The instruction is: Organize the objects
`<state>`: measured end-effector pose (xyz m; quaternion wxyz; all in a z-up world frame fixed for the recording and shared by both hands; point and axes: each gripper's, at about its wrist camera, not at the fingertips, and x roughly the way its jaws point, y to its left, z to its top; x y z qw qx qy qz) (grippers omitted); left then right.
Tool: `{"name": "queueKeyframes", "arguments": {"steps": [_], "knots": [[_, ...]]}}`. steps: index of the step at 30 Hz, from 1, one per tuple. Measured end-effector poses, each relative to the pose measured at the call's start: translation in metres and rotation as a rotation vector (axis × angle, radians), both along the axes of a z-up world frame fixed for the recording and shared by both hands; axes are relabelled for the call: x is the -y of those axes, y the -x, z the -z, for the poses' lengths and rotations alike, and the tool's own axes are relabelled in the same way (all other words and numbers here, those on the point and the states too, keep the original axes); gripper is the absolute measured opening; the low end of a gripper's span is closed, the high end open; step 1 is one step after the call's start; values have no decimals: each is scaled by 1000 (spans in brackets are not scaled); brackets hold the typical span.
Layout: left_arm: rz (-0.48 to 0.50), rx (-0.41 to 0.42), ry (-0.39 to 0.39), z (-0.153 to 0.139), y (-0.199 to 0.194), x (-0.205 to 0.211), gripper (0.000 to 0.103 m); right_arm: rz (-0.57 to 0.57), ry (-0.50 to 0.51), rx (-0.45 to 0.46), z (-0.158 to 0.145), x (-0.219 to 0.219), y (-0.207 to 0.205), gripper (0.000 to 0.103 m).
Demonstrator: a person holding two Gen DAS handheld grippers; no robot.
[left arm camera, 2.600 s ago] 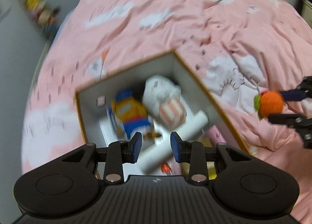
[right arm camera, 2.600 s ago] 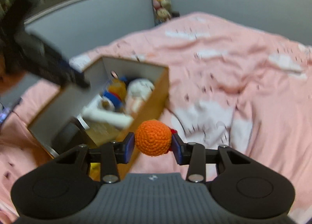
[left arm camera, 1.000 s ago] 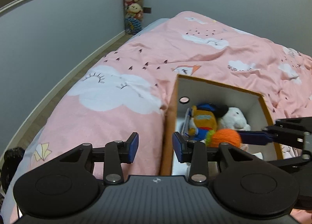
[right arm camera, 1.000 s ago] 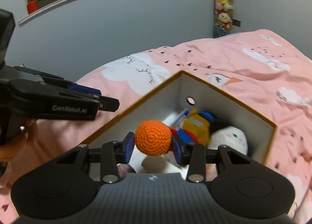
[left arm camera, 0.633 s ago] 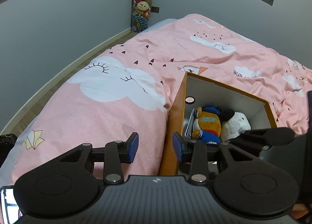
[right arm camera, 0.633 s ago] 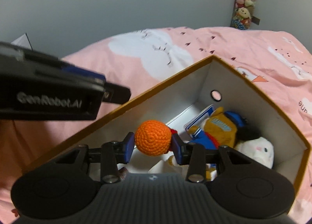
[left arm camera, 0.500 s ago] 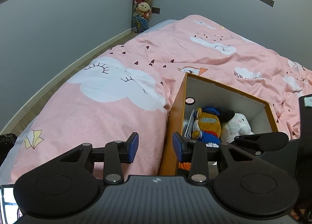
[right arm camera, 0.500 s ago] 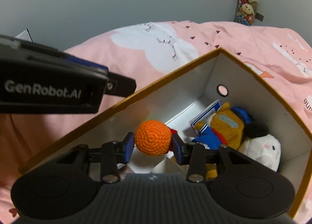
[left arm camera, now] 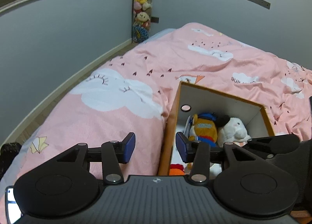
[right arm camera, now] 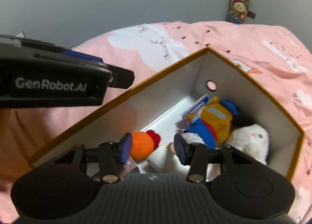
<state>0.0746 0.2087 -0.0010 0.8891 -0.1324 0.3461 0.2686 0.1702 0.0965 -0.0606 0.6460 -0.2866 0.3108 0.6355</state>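
right gripper [right arm camera: 151, 150] jaws wide apart over box [right arm camera: 253, 81], orange crochet ball [right arm camera: 141, 147] lower centre against left pad, possibly loose, left gripper [left arm camera: 155, 147] spread, straddling box wall, holding nothing, pink duvet [left arm camera: 109, 105]

Pink duvet [left arm camera: 120, 105] with white cloud and small dart print covers the bed. Grey walls [left arm camera: 58, 34] on left and far sides; pale skirting along the left. Column of stacked plush toys [left arm camera: 142, 9] in far corner. Grey wall plate [left arm camera: 255, 0] far right.
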Motion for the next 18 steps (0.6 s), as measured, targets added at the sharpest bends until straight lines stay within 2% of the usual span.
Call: {"name": "queueKeyframes", "arguments": {"steps": [2, 7, 10, 15, 17, 18], "knots": [[16, 19, -11, -6, 1, 8, 54, 26, -10, 6, -8, 8, -2, 51], [71, 92, -60, -24, 8, 35, 68, 134, -35, 46, -32, 40, -8, 57], [107, 132, -101, -36, 13, 54, 77, 226, -55, 84, -46, 64, -14, 58], [173, 187, -181, -56, 21, 89, 84, 382, -122, 102, -69, 112, -24, 63], [191, 198, -211, -63, 24, 101, 90, 433, -153, 108, -79, 129, -25, 70], [197, 203, -227, -66, 26, 106, 92, 450, -174, 111, -83, 138, -24, 78]]}}
